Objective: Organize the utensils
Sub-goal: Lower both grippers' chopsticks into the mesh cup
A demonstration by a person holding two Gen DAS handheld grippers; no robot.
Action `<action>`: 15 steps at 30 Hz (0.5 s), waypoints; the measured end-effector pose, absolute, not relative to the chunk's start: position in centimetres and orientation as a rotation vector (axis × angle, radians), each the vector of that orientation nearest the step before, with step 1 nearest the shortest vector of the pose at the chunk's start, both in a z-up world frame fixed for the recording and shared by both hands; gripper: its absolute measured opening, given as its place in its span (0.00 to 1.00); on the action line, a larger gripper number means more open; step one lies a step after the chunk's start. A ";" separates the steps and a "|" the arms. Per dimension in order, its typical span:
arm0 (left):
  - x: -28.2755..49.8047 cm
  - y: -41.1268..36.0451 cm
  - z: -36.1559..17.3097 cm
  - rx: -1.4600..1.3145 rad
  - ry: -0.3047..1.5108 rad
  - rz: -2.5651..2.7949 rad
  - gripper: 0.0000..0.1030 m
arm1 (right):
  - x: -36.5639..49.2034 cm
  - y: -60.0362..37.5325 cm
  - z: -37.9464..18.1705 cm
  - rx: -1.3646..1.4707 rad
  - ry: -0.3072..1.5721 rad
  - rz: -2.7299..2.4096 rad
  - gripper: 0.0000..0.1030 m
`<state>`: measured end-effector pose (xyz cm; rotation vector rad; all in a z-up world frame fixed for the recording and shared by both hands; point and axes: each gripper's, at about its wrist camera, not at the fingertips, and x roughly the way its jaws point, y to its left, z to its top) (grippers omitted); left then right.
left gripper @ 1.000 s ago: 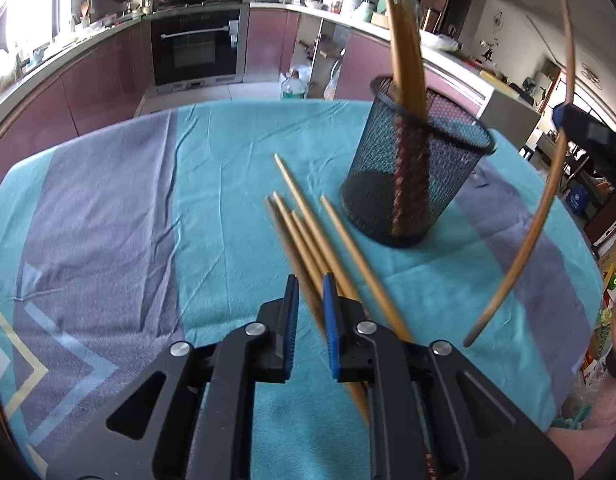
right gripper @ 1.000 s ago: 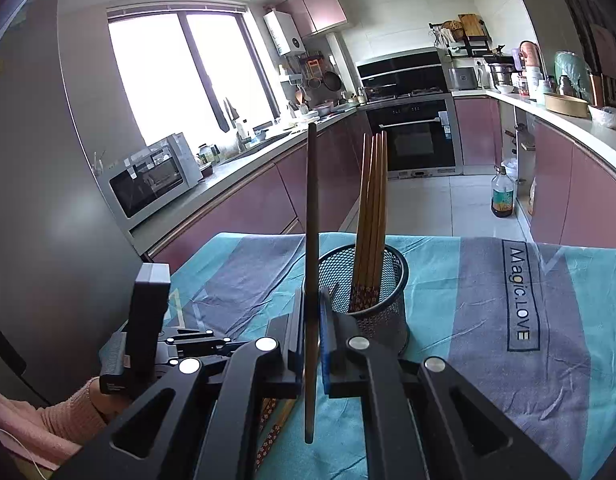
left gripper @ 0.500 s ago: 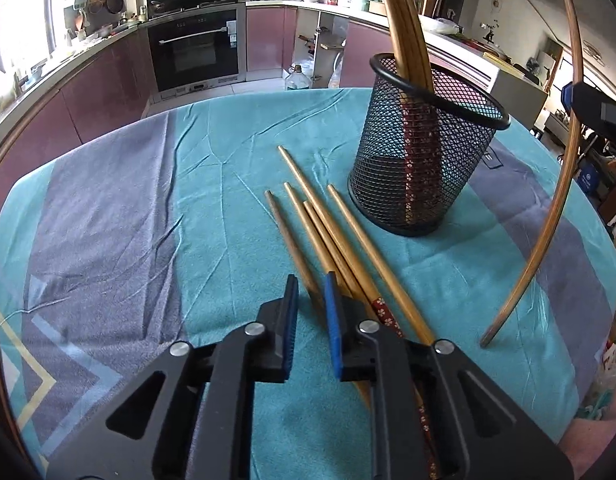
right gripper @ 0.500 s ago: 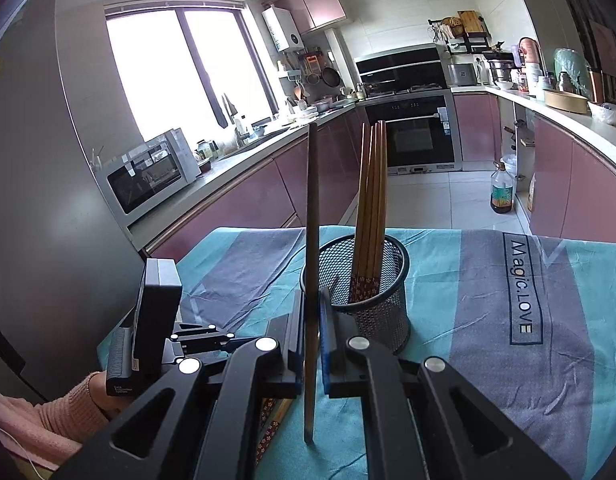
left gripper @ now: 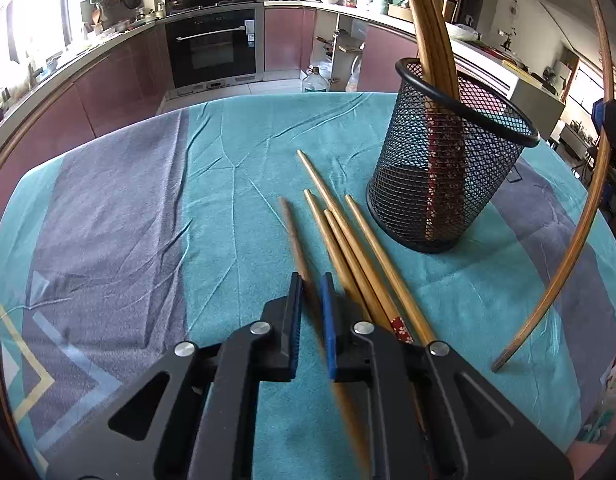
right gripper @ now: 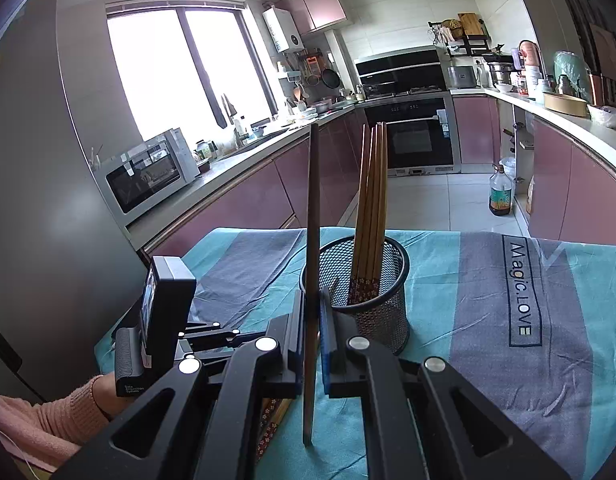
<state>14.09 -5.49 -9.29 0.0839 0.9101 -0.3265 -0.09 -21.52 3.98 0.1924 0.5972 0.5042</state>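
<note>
— Covering the whole table is a teal and grey cloth (left gripper: 107,200). See it?

— Yes, creased in places. What stands on it?

— A black mesh cup (left gripper: 448,168), upright, toward the far right in the left wrist view. A bundle of cup sticks (left gripper: 432,20) leans inside it, patterned ends down.

— And the left gripper (left gripper: 311,280)?

— Low over the cloth, tilted down. Its jaws are closing, the gap narrow, with a dark stick (left gripper: 289,224) running between the blue pads. The stick's tip points away toward the far edge; its near end blurs under the gripper body.

— The right gripper (right gripper: 311,294)?

— Jaws tight on an upright stick (right gripper: 312,200), gripped low on its length. It is just in front of the cup, and its lower end hangs above the cloth.

— Any others lying loose?

— Four pale sticks (left gripper: 360,248) lie on the cloth just right of the dark one, side by side, tips near the cup's base. One shows a red flowered end beside the left gripper.

— Anything of the person?

— A pink sleeve (right gripper: 47,412) at the lower left of the right wrist view, behind the left gripper.
</note>
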 end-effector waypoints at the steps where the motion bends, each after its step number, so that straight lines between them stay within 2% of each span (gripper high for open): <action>1: 13.9 -5.4 -9.3 0.080 0.908 -0.327 0.08 | -0.1 -21.5 4.0 0.191 0.597 0.505 0.05; 6: 12.8 -4.8 -7.7 0.058 0.871 -0.347 0.07 | -0.1 -21.6 4.2 0.187 0.590 0.504 0.05; 15: 9.6 -2.7 -0.6 -0.044 0.728 -0.507 0.07 | -0.6 -22.2 5.7 0.195 0.540 0.514 0.05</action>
